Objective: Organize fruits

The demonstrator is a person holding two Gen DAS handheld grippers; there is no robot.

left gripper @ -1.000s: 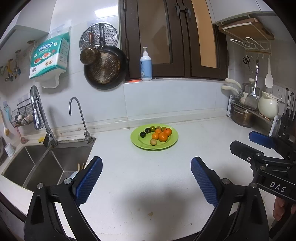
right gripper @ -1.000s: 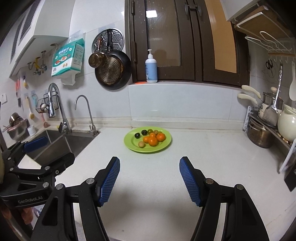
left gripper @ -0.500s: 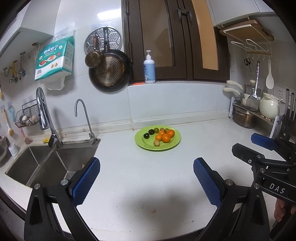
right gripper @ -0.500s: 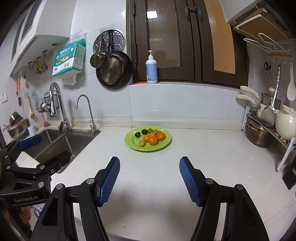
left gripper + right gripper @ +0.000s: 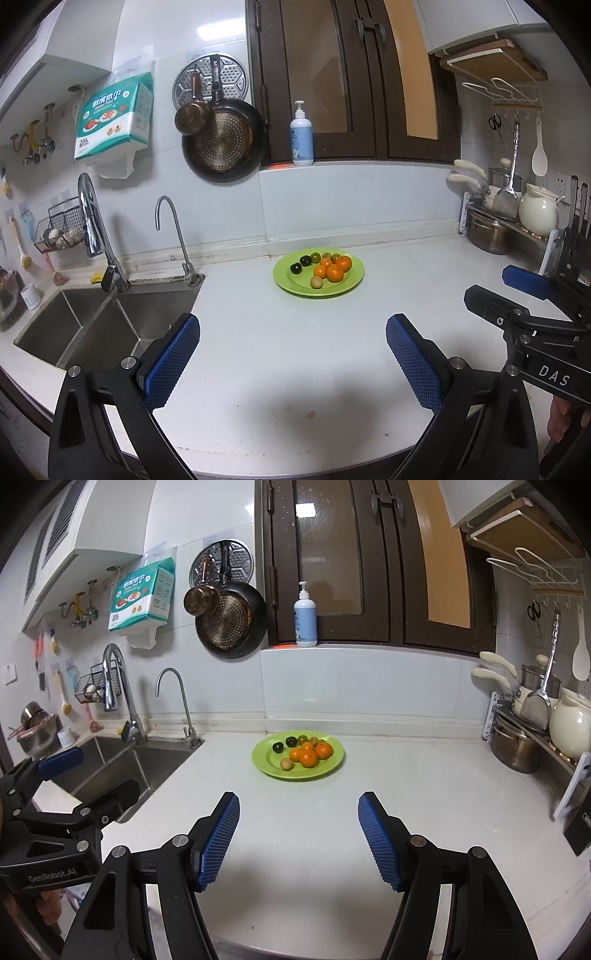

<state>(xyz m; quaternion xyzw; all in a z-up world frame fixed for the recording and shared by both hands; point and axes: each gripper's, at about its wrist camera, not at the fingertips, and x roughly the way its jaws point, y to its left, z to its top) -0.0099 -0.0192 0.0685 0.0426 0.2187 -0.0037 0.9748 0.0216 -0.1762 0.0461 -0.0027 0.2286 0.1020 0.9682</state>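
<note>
A green plate (image 5: 347,286) (image 5: 266,764) sits on the white counter near the back wall. It holds orange tangerines (image 5: 335,273) (image 5: 308,757), dark round fruits (image 5: 296,268) (image 5: 277,747), small green ones (image 5: 315,257) and a tan one (image 5: 316,282) (image 5: 286,764). My left gripper (image 5: 291,354) is open and empty, well short of the plate. My right gripper (image 5: 298,830) is open and empty, also short of the plate. Each gripper shows at the edge of the other's view.
A steel sink (image 5: 92,325) with two taps (image 5: 173,236) lies to the left. A rack with a pot (image 5: 487,236) and a cream kettle (image 5: 537,216) stands at the right. A soap bottle (image 5: 302,136) is on the ledge; pans hang on the wall.
Both grippers have drawn back and risen slightly; the plate looks a little farther and lower in view. Jaws stay open. The fruit has not moved.
</note>
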